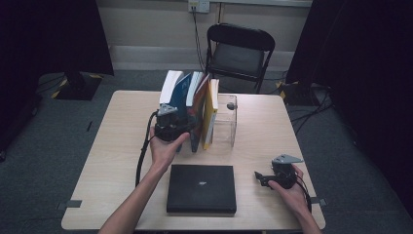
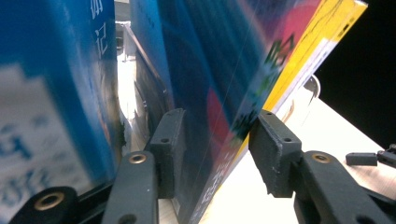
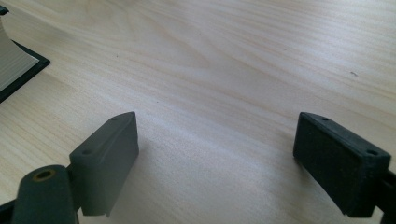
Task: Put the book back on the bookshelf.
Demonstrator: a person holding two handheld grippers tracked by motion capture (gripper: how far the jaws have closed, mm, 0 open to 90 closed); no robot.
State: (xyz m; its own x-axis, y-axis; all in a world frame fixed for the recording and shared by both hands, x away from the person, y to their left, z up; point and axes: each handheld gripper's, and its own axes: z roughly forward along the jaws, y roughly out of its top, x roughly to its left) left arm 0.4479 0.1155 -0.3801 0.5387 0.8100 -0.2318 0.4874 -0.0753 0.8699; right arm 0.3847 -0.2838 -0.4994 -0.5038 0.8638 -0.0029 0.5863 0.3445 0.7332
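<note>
A: Left gripper (image 2: 212, 135), centre frame: jaws straddled the glossy dark-and-yellow paperback (image 2: 224, 93), the left pad touching, the right pad just clear.

B: Handling? Judged light, slick and flexible; best clamped low near the spine. Right gripper (image 3: 215, 158) stood released over bare table (image 3: 233, 60).

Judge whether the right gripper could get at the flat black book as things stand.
Probably yes: the right gripper rests open on bare table just beside the black book, with nothing between them.
</note>
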